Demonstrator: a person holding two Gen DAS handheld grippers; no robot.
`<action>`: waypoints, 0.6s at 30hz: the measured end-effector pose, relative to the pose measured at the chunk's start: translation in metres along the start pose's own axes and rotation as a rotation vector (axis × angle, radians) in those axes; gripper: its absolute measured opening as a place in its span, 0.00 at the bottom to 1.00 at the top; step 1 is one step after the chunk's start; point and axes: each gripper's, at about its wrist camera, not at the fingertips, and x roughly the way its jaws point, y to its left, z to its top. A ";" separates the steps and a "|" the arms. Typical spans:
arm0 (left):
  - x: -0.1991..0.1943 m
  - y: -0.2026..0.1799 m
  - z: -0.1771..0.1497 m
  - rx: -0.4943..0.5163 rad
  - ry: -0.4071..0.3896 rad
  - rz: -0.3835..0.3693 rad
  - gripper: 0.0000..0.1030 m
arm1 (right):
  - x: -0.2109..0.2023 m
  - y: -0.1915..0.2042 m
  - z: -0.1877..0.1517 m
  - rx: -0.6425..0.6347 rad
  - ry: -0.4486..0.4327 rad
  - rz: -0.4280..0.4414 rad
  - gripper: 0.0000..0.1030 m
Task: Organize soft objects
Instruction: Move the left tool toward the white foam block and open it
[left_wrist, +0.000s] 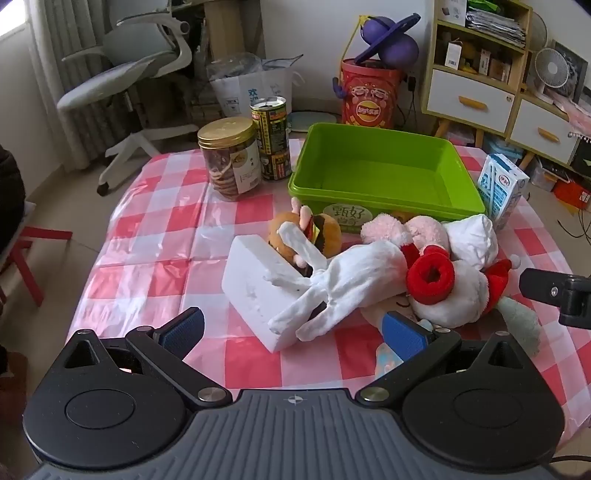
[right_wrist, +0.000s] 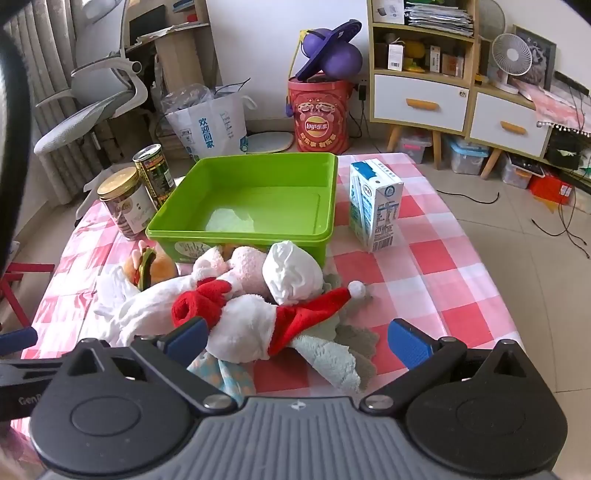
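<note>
A pile of soft things lies on the checked table in front of an empty green bin: a white glove, a hamburger plush, a pink plush, a rolled white cloth, a white plush with red scarf and hat, and a pale green plush. A white foam block lies under the glove. My left gripper is open, just before the block and glove. My right gripper is open, its fingers either side of the white plush.
A cookie jar and a tin can stand left of the bin. A milk carton stands to its right. An office chair, a red Lay's bucket and shelves stand behind the table.
</note>
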 end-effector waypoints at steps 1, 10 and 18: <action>0.000 0.001 0.000 -0.001 -0.001 -0.001 0.95 | 0.000 0.000 0.000 0.000 0.001 0.000 0.78; -0.001 0.002 0.000 -0.002 -0.005 0.001 0.95 | 0.001 0.000 -0.001 -0.001 -0.001 -0.001 0.78; -0.002 0.004 0.001 -0.003 -0.005 0.007 0.95 | 0.000 0.003 -0.001 -0.006 -0.001 0.000 0.78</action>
